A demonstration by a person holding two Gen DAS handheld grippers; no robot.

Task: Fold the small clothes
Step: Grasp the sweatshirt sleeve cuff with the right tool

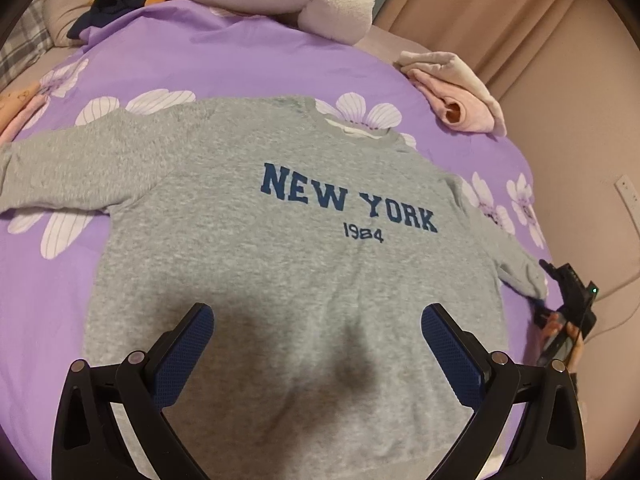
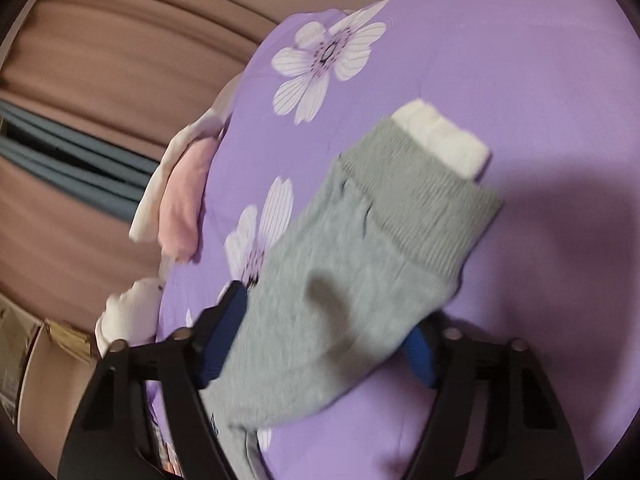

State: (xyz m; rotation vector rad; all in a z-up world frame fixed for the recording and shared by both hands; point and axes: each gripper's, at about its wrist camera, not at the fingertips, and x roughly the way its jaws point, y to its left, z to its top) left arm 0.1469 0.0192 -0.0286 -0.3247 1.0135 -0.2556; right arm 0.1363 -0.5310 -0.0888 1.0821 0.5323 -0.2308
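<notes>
the grey sweatshirt [image 1: 280,216] lies flat, print up, on the purple bedspread [image 1: 200,60], ready for folding; the left gripper [image 1: 316,344] hovers released over its hem; the right gripper [image 2: 320,344] straddles its sleeve [image 2: 360,264], whether clenched yet is unclear.

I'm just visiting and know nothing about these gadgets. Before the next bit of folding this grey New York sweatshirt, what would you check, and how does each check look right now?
1. Sweatshirt lies flat, print up, on the purple bedspread: ok.
2. Left sleeve spread out straight: ok.
3. Right sleeve cuff sits between the fingers of the right hand-held gripper: ok.
4. Right pads firmly pinching the sleeve: cannot tell, the picture is blurred.
5. Left hand-held gripper open above the hem, holding nothing: ok.
6. Pink folded clothes lie clear of the sweatshirt: ok.
</notes>
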